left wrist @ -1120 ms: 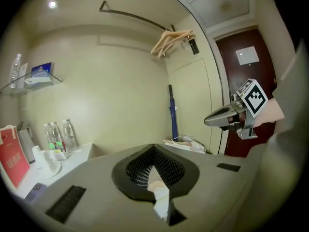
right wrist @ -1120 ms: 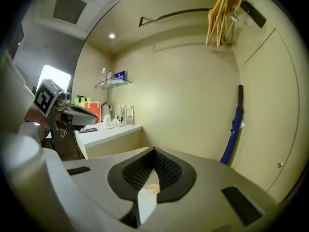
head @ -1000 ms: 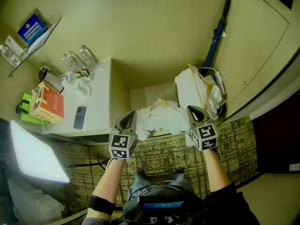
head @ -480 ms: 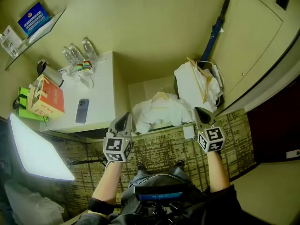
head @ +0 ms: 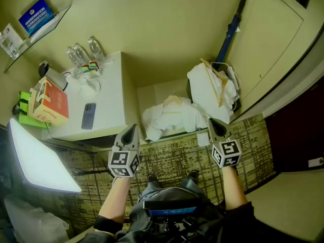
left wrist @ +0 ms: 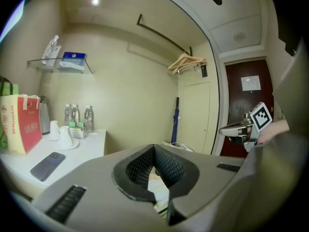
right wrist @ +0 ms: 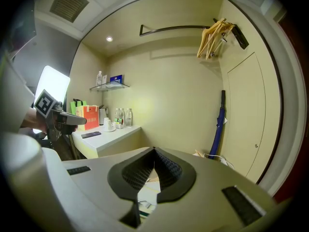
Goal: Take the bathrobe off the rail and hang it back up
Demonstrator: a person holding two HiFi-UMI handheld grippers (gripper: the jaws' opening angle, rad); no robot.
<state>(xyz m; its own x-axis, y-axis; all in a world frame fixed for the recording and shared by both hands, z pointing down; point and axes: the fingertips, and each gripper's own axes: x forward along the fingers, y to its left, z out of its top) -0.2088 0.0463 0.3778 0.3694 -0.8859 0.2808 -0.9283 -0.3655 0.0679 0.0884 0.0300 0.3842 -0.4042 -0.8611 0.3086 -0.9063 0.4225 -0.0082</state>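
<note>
The white bathrobe (head: 169, 116) lies crumpled on a low shelf in the alcove, with a wooden hanger on top of it. High on the alcove wall runs the dark rail (left wrist: 159, 30) (right wrist: 176, 28), bare except for several wooden hangers (left wrist: 186, 62) (right wrist: 215, 35) bunched at its right end. My left gripper (head: 132, 128) (left wrist: 153, 146) is shut and empty, just left of the robe's near edge. To the robe's right, my right gripper (head: 211, 121) (right wrist: 154, 150) is also shut and holds nothing. Each gripper shows in the other's view.
A white counter (head: 109, 110) on the left carries a phone (head: 88, 116), a red box (head: 50, 105), bottles and cups. Right of the robe stands a white bundle with hangers (head: 207, 87), and a blue umbrella (head: 230, 32) leans in the corner. A door is at the right, a lit panel (head: 38, 158) at the left.
Both grippers have drawn back from the robe toward me and moved a little further apart. The robe and counter sit higher in the head view. Both stay shut.
</note>
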